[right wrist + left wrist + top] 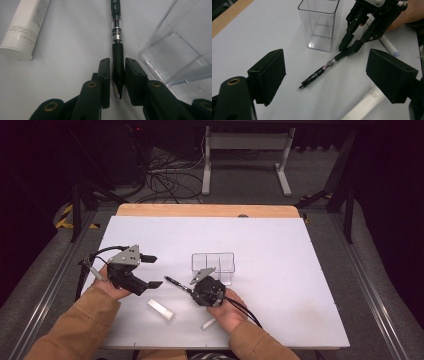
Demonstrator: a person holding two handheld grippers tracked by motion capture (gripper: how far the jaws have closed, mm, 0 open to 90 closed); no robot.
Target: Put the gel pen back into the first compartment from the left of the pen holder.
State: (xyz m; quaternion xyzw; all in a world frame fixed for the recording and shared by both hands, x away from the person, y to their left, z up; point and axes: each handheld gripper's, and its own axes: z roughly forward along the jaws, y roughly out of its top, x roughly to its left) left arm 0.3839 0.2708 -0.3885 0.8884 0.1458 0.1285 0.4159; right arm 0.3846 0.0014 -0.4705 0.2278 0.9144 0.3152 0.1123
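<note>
A black pen lies flat on the white table top, in front of a clear two-part container. My right gripper points down at the pen's near end, its pads close against both sides of the dark grip section, and the pen's tip pokes back between the jaws. My left gripper hovers to the left of the pen, open wide, with nothing between its pads.
A white tube lies near the front edge, between my two hands. A white marker rests under my right hand. A wooden strip runs along the table's far edge.
</note>
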